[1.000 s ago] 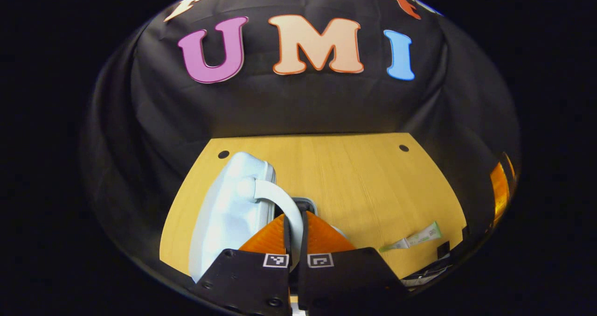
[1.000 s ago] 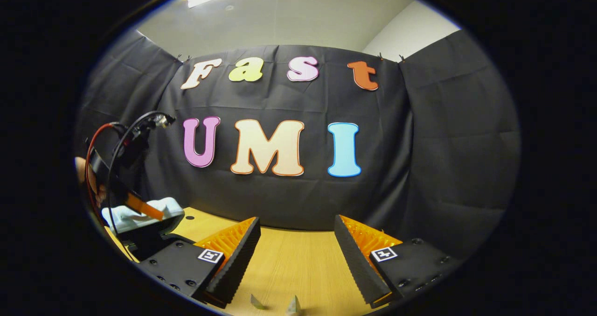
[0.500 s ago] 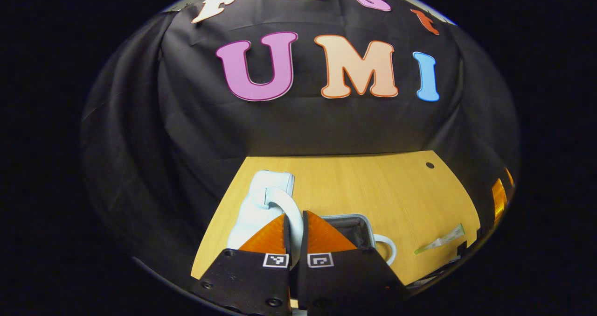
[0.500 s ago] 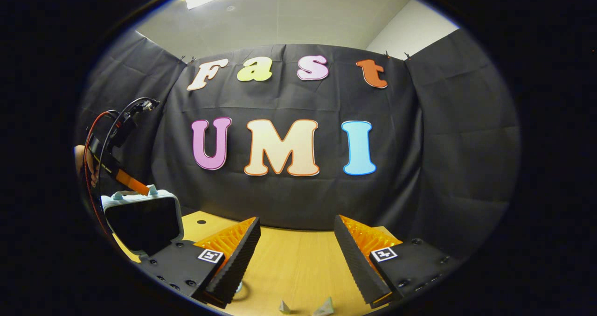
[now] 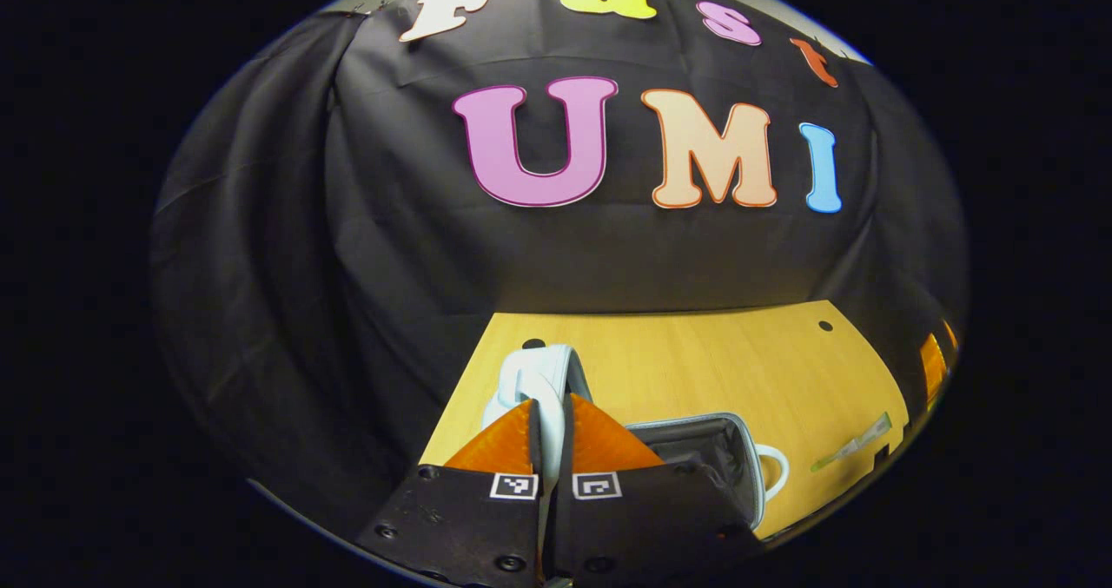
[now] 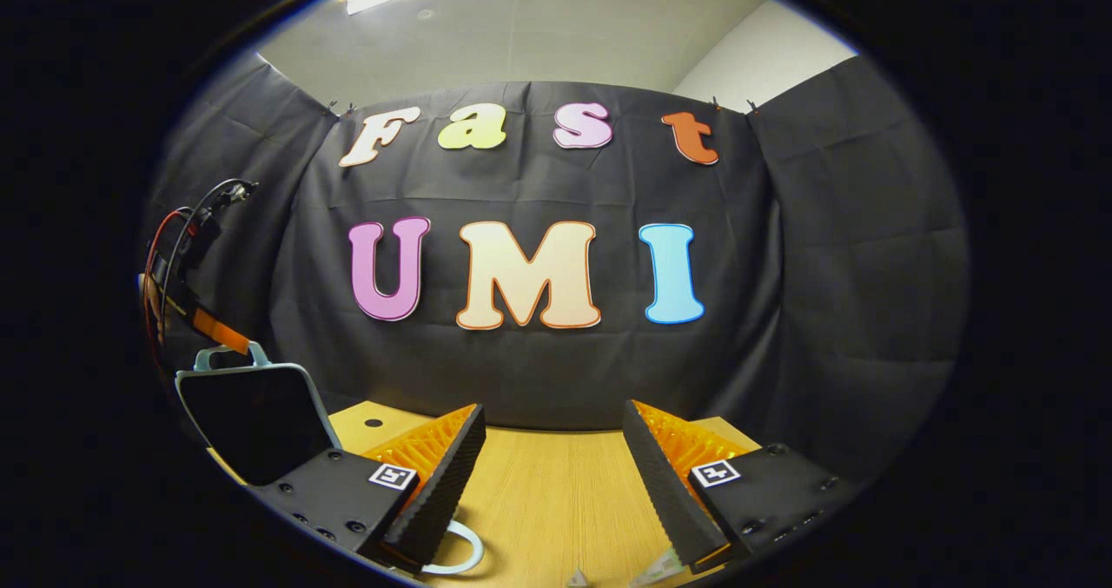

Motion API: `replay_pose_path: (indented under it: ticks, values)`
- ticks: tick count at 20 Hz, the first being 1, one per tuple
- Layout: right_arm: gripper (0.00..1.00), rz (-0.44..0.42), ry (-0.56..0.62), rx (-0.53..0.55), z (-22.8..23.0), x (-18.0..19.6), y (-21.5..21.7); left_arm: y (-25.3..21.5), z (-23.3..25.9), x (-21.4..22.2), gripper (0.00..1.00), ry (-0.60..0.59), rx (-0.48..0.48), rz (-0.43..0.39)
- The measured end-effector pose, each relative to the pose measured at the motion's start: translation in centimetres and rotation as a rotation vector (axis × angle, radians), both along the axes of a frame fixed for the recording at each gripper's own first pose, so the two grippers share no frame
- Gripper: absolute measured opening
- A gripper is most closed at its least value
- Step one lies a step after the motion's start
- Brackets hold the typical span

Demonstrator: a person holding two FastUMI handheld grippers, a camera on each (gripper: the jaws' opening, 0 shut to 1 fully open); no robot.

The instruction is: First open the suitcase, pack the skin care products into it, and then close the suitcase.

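Note:
The pale blue suitcase stands open on the wooden table (image 5: pixel 695 362). In the left gripper view my left gripper (image 5: pixel 549 407) is shut on the lid's white handle (image 5: pixel 532 379), and the base's dark inside (image 5: pixel 695 449) lies to the right. A green and white skin care tube (image 5: pixel 856 442) rests on the table farther right. In the right gripper view the lid (image 6: pixel 248 423) stands nearly upright at the left, held at its top by the left gripper (image 6: pixel 228 343). My right gripper (image 6: pixel 552 475) hangs open over the table with nothing between its fingers.
The base's white handle (image 6: pixel 456 555) loops out beside my right gripper's left finger (image 6: pixel 434 466). Black cloth walls close in the table's far and side edges. A small dark hole (image 5: pixel 824 326) marks the table's far right corner.
My left gripper has lifted the lid by its handle from half raised to nearly upright, swinging it back and left. The right gripper has stayed open and almost still.

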State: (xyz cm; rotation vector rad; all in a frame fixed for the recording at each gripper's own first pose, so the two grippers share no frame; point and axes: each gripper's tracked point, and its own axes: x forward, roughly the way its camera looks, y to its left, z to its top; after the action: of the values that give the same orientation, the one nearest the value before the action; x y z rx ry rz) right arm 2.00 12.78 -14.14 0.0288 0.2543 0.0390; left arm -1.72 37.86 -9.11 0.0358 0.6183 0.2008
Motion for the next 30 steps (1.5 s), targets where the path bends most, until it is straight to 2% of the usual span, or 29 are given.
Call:
replay_pose_path:
  ticks: [5,10,17,20,23,27,30]
  values:
    - [0.98,0.011,0.007,-0.040,0.1,0.6,1.7,4.8,-1.0,-0.4,0.00,-0.008,0.003,0.026]
    - [0.98,0.039,0.015,-0.060,0.3,1.1,3.6,9.6,-3.0,-0.5,0.00,-0.028,-0.052,0.079]
    - [0.98,0.026,0.025,-0.086,0.2,1.3,3.2,14.4,-6.4,-2.0,0.00,-0.052,-0.079,0.136]
    - [0.98,0.016,0.029,-0.094,0.2,1.2,2.7,16.8,-8.7,-3.0,0.00,-0.038,-0.081,0.208]
    - [0.98,0.013,0.030,-0.112,0.2,1.1,2.2,18.7,-11.2,-4.2,0.01,-0.037,-0.124,0.297]
    - [0.98,-0.004,0.034,-0.132,0.3,1.2,1.0,20.0,-14.3,-6.2,0.04,0.006,-0.103,0.334]
    - [0.98,-0.005,0.038,-0.139,0.3,1.1,0.9,21.3,-15.2,-6.8,0.10,0.011,-0.065,0.364]
